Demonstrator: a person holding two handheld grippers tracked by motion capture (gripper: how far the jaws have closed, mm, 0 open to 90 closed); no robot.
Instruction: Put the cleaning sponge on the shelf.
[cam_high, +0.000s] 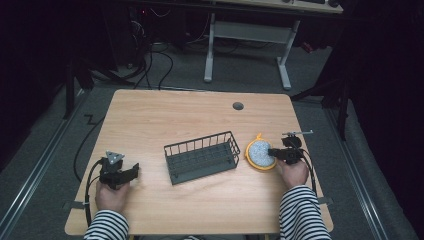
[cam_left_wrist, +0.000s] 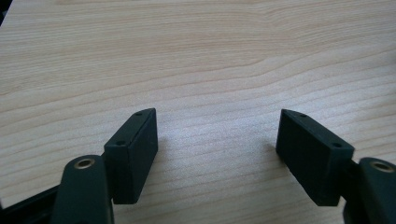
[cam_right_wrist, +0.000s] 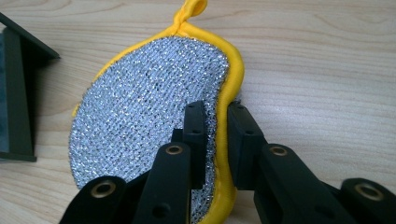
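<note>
A round scouring pad (cam_high: 259, 153) with a silver sparkly face and a yellow rim and loop lies right of the wire basket (cam_high: 202, 157). My right gripper (cam_high: 274, 153) is shut on the pad's right edge; in the right gripper view the pad (cam_right_wrist: 149, 112) tilts up with its yellow rim pinched between the jaws of that gripper (cam_right_wrist: 215, 122). My left gripper (cam_high: 131, 172) rests at the table's front left, open, with bare wood between its fingers (cam_left_wrist: 133, 149).
The dark wire basket stands empty at the table's middle, its corner (cam_right_wrist: 18, 93) showing at the left of the right gripper view. A cable hole (cam_high: 238, 106) sits near the far edge. A white desk frame (cam_high: 247, 47) stands on the floor beyond.
</note>
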